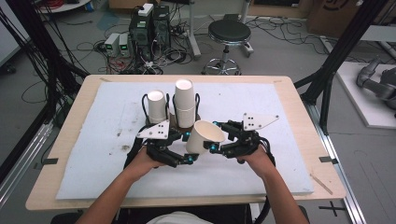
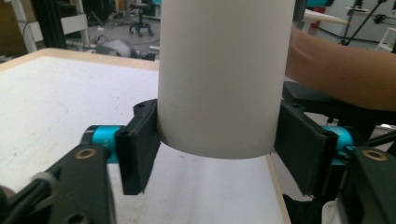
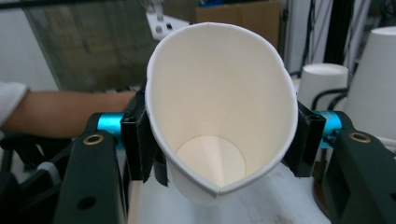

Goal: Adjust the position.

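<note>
A white paper cup (image 1: 205, 136) is held tilted above the white mat between my two grippers. My right gripper (image 1: 215, 136) is shut on it just below the rim, and in the right gripper view the cup's mouth (image 3: 219, 116) is squeezed into an oval between the pads. My left gripper (image 1: 189, 147) comes from the other side at the cup's lower end. In the left gripper view the cup's wall (image 2: 219, 79) fills the gap, with both black pads (image 2: 140, 144) lying against its sides and the wall keeping its round shape.
Behind the grippers a black wire holder carries an upside-down cup (image 1: 157, 105) and a taller stack of upside-down cups (image 1: 185, 100). The white mat (image 1: 93, 140) covers most of the wooden table (image 1: 299, 112). A stool (image 1: 229, 32) and cables stand on the floor beyond.
</note>
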`<control>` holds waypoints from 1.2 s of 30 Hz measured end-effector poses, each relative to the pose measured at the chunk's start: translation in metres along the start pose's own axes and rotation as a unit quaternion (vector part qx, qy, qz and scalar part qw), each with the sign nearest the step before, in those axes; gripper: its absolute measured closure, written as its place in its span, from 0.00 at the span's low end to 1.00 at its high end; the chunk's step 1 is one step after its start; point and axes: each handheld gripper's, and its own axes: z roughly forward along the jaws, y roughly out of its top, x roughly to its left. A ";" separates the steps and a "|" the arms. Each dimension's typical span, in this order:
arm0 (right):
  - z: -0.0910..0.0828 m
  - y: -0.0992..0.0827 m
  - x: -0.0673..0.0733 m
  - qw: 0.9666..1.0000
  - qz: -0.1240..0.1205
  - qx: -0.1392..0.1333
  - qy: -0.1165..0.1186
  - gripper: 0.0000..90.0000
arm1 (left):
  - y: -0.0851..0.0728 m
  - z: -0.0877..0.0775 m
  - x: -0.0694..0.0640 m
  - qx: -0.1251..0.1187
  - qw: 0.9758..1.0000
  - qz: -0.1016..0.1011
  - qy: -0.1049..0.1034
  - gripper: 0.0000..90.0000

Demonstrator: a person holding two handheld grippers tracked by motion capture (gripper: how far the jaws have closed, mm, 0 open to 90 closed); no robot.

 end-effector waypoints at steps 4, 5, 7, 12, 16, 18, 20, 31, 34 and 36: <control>0.000 0.002 0.001 0.999 -0.011 0.035 -0.013 0.43 | 0.000 -0.002 0.001 -0.002 1.000 -0.004 0.012 0.33; 0.001 0.003 0.001 0.999 -0.010 0.036 -0.012 0.43 | 0.001 -0.002 0.001 -0.003 1.000 -0.005 0.012 0.33; 0.003 0.003 0.003 0.999 -0.007 0.038 -0.007 0.43 | 0.000 -0.001 0.001 -0.001 1.000 -0.003 0.007 0.35; 0.005 0.004 0.003 0.999 -0.004 0.037 0.001 0.43 | 0.000 0.002 -0.002 0.004 1.000 0.015 -0.007 0.40; 0.008 0.002 0.003 1.000 0.005 0.030 0.003 0.39 | 0.000 0.002 -0.002 0.004 1.000 0.013 -0.007 0.40; 0.009 0.001 0.003 1.000 0.007 0.021 -0.002 0.34 | 0.001 0.000 -0.001 -0.002 1.000 0.011 -0.006 0.40; 0.008 0.001 0.004 1.000 0.018 0.000 -0.018 0.21 | 0.002 -0.002 -0.001 -0.012 1.000 0.006 -0.004 0.40; 0.012 -0.003 0.005 1.000 0.003 -0.003 -0.012 0.37 | 0.002 0.001 -0.002 -0.009 1.000 -0.003 -0.002 0.39; 0.012 -0.003 0.004 1.000 -0.002 0.007 -0.015 0.38 | 0.001 0.002 -0.002 -0.001 1.000 -0.004 0.006 0.39; 0.012 -0.003 0.004 1.000 -0.003 0.015 -0.019 0.40 | 0.000 0.004 -0.002 0.005 1.000 -0.007 0.010 0.36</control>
